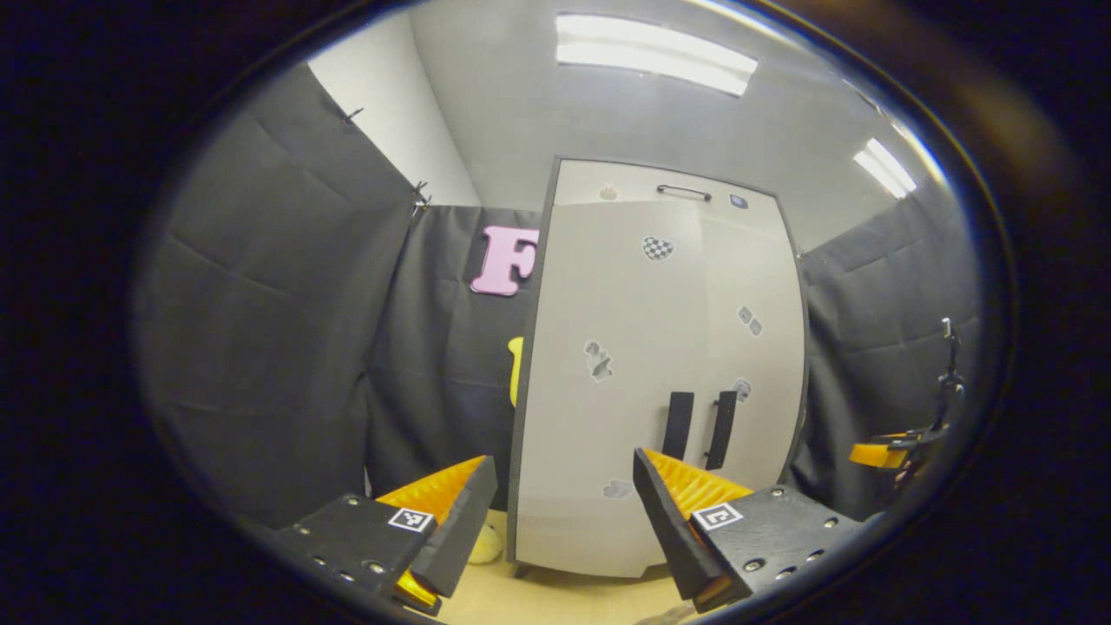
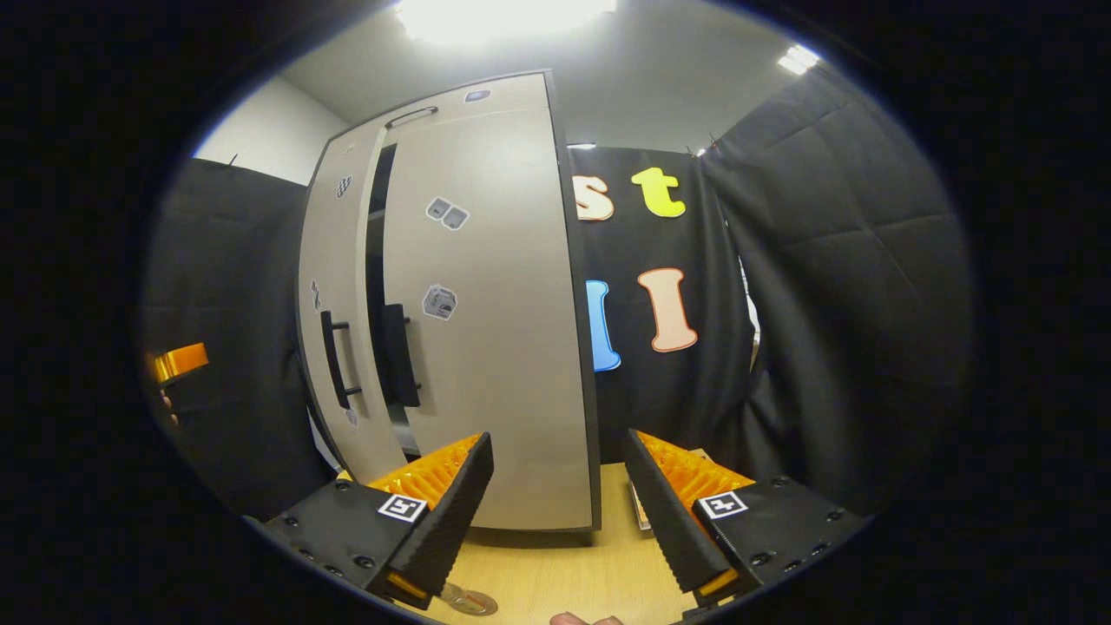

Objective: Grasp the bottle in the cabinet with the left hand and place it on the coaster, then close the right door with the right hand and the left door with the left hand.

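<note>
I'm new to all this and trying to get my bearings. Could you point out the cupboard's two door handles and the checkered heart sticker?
Left door handle (image 1: 677,424): left gripper view, middle of the dark bar.
Right door handle (image 1: 721,429): left gripper view, middle of the bar.
Heart sticker (image 1: 657,248): left gripper view, its centre, high on the door.

Black quilted cloth walls (image 1: 286,330); bright ceiling lights (image 1: 655,52); pale wooden tabletop (image 2: 555,564)

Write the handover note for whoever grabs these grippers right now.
Left gripper: jaws open, empty, facing the cabinet.
Right gripper: jaws open, empty, off the cabinet's right front.
Doors: both look swung to, but a dark gap shows between them in the right gripper view.
What looks like the coaster lies on the table.
Left to do: confirm the bottle's place, press both doors flush.
</note>
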`<move>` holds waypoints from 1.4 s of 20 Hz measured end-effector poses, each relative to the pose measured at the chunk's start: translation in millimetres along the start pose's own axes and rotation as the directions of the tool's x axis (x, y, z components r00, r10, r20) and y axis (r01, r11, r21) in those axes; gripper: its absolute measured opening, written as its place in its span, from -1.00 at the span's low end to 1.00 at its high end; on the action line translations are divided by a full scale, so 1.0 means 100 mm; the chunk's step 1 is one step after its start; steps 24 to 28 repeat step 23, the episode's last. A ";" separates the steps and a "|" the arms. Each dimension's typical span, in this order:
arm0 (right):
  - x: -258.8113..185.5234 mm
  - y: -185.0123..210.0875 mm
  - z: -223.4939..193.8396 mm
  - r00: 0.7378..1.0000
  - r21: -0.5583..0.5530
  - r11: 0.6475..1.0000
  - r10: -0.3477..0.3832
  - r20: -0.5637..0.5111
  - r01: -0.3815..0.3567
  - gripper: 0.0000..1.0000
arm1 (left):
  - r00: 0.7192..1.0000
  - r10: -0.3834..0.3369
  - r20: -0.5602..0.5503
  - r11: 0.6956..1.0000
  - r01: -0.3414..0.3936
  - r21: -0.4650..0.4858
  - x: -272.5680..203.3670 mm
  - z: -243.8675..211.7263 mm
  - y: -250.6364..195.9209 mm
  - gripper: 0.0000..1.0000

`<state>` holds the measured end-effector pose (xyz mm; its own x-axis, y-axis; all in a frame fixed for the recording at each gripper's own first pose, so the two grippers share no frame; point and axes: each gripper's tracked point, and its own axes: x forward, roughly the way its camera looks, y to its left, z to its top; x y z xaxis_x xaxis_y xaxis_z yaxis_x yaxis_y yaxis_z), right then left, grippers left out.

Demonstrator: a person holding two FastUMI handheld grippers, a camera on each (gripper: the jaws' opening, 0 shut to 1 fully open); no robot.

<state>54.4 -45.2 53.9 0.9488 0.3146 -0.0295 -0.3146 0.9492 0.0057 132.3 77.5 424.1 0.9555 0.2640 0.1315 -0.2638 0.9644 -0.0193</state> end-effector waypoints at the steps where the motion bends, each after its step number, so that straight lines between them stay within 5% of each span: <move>1: 0.01 0.03 -0.02 1.000 -0.003 1.000 -0.014 0.001 0.014 0.95 | 1.000 -0.001 0.002 1.000 0.001 0.018 0.01 -0.01 0.04 0.84; 5: 0.04 0.16 -0.02 0.998 -0.004 0.998 -0.065 0.004 0.065 0.95 | 1.000 0.014 0.004 0.997 -0.014 0.082 0.05 -0.07 0.29 0.84; 20: -0.05 0.35 -0.24 0.962 -0.008 0.964 -0.267 -0.061 0.267 0.95 | 0.988 -0.129 -0.086 0.988 0.135 0.070 0.20 -0.75 0.49 0.84; 28: -0.03 0.43 -0.25 0.962 -0.002 0.964 -0.265 -0.067 0.266 0.96 | 0.985 -0.129 -0.113 0.990 0.134 0.037 0.22 -0.95 0.55 0.84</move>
